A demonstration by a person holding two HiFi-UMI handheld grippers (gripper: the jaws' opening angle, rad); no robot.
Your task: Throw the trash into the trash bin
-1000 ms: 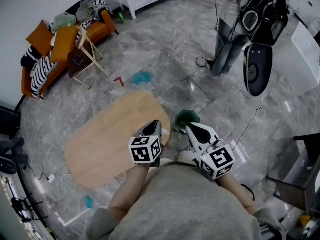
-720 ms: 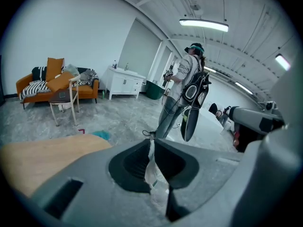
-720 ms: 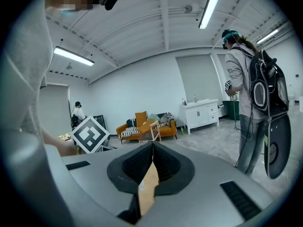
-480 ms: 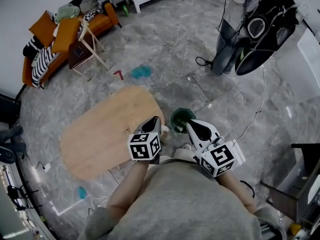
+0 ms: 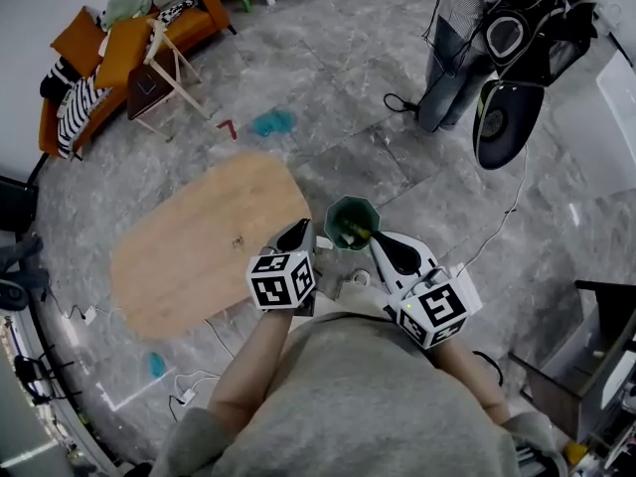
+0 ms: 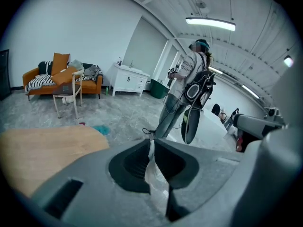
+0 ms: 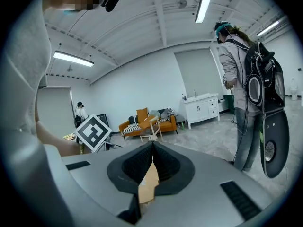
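A dark green trash bin stands on the floor by the end of the wooden table, with some litter inside it. My left gripper sits just left of the bin's rim. It is shut on a crumpled clear plastic wrapper that hangs down between the jaws. My right gripper is at the bin's right rim, shut on a tan scrap of cardboard. In both gripper views the gripper tips, left and right, meet tightly above the scraps. The bin is hidden in both gripper views.
An oval wooden table lies to the left. A person with a backpack stands at the upper right, with a cable running over the floor. An orange sofa, a wooden chair and a teal scrap are farther back.
Both grippers have travelled level across the floor, still holding their scraps. The bin was half hidden behind the right gripper; now its whole opening shows between the two tips.
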